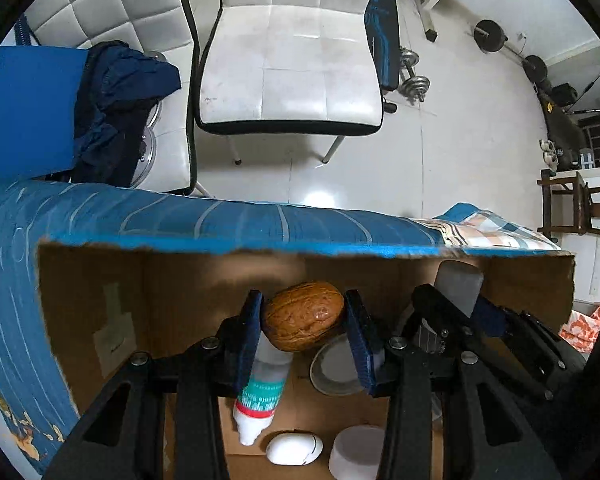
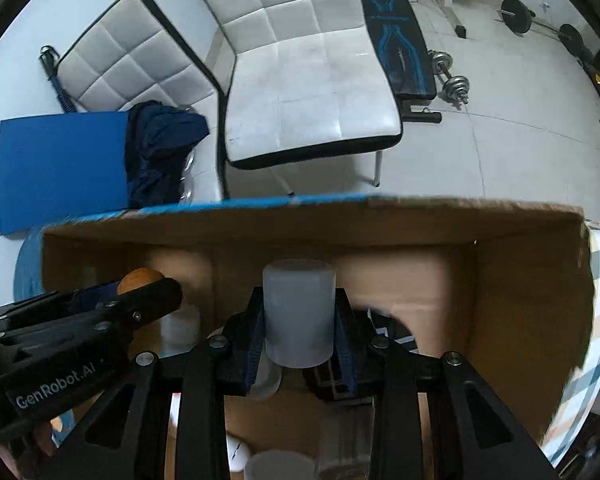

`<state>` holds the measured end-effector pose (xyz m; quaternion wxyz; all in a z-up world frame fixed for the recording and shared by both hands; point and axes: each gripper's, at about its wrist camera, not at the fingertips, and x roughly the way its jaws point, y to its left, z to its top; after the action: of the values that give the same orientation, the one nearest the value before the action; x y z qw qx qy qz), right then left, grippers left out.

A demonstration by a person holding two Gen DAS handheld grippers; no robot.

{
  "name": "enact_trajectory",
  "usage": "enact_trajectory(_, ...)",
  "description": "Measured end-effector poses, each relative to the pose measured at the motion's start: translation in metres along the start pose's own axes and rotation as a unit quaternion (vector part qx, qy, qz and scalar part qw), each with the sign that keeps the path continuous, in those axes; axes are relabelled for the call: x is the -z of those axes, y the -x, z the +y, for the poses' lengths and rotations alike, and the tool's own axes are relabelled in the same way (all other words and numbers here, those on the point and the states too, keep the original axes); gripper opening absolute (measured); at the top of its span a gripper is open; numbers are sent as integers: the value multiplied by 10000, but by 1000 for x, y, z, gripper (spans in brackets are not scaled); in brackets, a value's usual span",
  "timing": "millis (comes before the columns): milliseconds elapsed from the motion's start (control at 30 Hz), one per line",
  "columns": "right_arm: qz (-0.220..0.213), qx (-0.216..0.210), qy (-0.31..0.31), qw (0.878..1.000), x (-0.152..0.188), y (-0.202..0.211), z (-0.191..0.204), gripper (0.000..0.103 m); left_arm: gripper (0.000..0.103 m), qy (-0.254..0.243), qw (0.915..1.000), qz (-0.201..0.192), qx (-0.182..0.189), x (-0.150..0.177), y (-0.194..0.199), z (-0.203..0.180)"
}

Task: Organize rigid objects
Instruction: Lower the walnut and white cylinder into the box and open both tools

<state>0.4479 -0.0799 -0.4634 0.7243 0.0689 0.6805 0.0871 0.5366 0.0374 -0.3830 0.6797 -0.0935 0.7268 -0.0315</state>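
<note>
My left gripper (image 1: 303,320) is shut on a brown walnut-shaped object (image 1: 304,316) and holds it over the open cardboard box (image 1: 88,280). My right gripper (image 2: 299,316) is shut on a grey translucent cylinder (image 2: 299,312), also over the box (image 2: 520,300). The right gripper shows at the right of the left wrist view (image 1: 460,304), holding the cylinder (image 1: 458,286). The left gripper shows at the left of the right wrist view (image 2: 140,292), with the walnut (image 2: 138,278). On the box floor lie a white tube with a green and red label (image 1: 262,396), a white oval piece (image 1: 294,448), a white cup (image 1: 358,456) and a round lid (image 1: 334,372).
The box rests on a blue patterned bedcover (image 1: 220,220). Beyond it stand two white padded chairs (image 1: 296,64), one with dark blue clothing (image 1: 120,104), and a blue mat (image 1: 24,116). Dumbbells (image 1: 414,80) and a weight bench (image 2: 396,36) are on the tiled floor.
</note>
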Motion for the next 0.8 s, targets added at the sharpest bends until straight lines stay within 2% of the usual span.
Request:
enact_trajectory(300,36,24,23,10000,-6,-11,-9,35,41,-51,9995,255,-197,0,-13,-5)
enact_trajectory(433,130,166,10,9998,-5,-12,-11,44,44,-101,9991,198,-355,5,-10,-6)
enact_trajectory(533,86,289,54,9995,0,-7,-11,55,51,-123,9989,84,-455,11,-2,-4)
enact_trajectory(567,84,361,60,9993,1,-5,-12,61,58,-125,9987,12,-500,14,3,-2)
enact_trajectory(633,92,362,59,9993,5,2,-14,64,66,-160,9981,-194,-567,21,13,0)
enact_trajectory(700,116,439,109,9989,12,9,-15,70,81,-214,9969,-314,-688,28,20,3)
enact_trajectory(800,94,589,177,9981,26,24,-15,73,89,-277,9950,-485,-822,42,33,5)
